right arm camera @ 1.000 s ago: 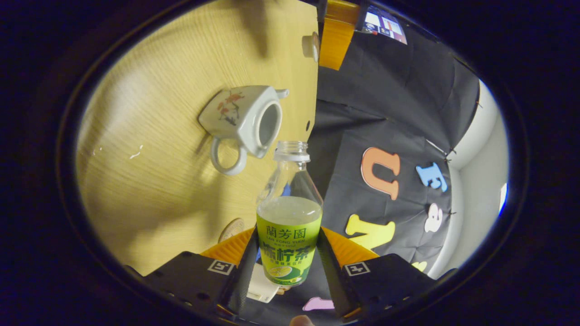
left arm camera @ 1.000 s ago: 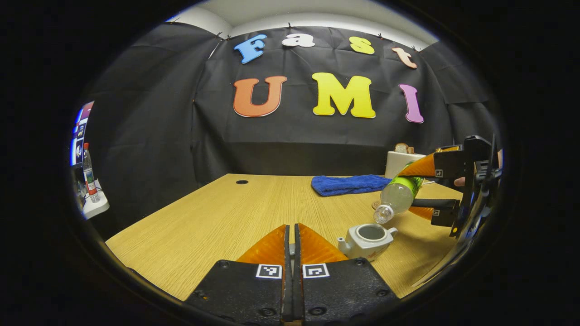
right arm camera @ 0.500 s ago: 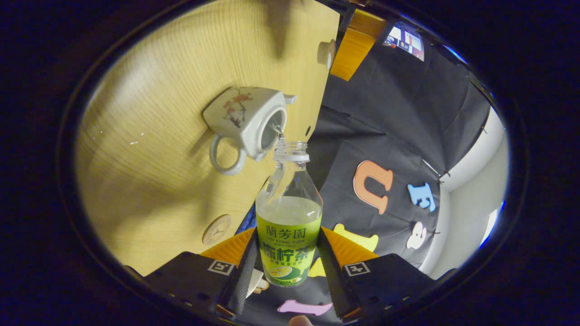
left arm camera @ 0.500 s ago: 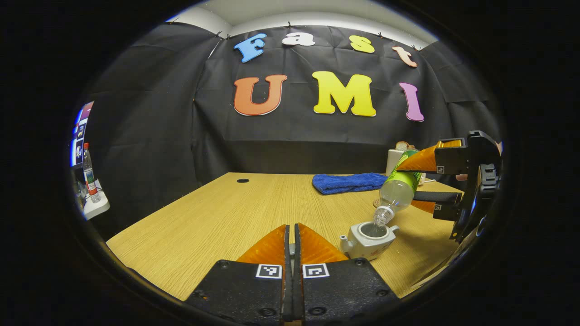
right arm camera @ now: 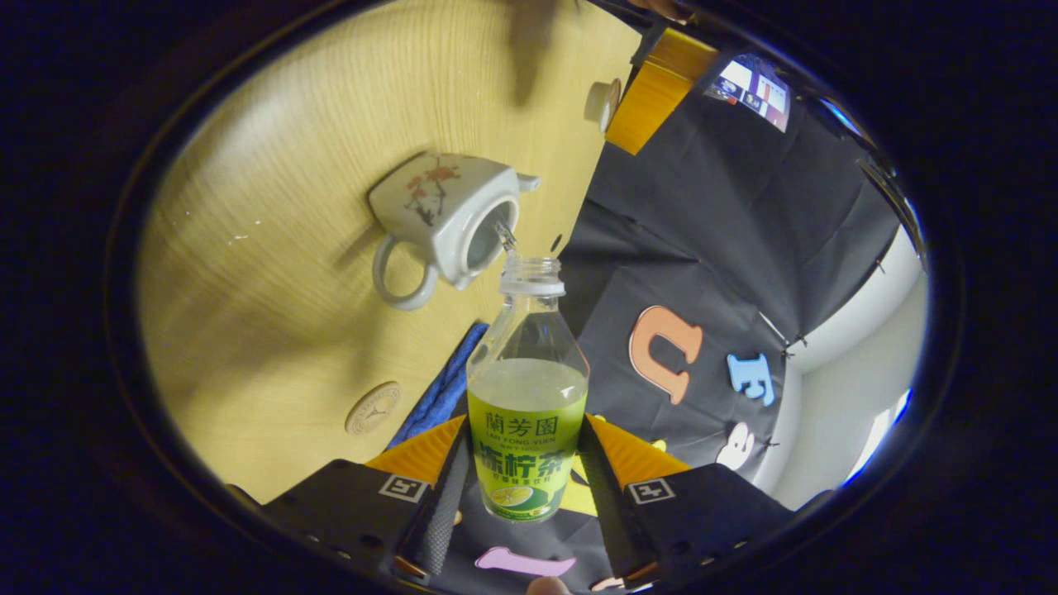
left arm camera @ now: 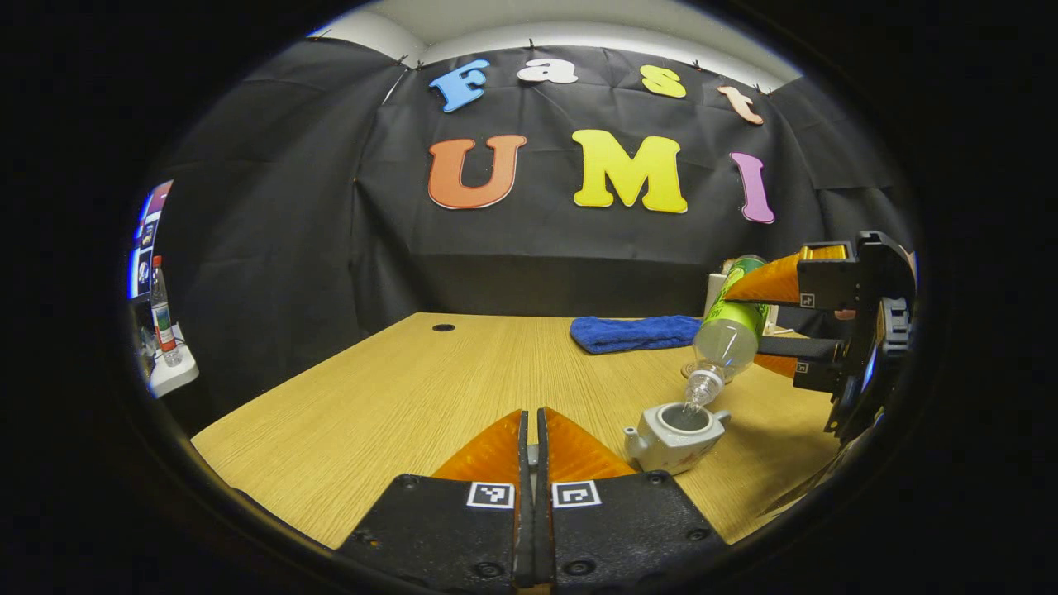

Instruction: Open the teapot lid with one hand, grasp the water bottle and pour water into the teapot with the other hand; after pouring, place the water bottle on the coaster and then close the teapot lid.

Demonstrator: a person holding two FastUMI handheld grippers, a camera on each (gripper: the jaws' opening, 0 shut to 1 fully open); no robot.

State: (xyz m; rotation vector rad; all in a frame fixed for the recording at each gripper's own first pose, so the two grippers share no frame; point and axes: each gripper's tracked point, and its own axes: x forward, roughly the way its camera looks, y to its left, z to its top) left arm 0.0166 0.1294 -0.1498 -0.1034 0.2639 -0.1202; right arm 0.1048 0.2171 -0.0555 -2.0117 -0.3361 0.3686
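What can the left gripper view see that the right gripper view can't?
Left gripper view: a hole in the table and a small bottle far off at the left. Right gripper view: the teapot's handle and its painted flowers. Both: the teapot, the tilted water bottle pouring into it, and the blue towel.
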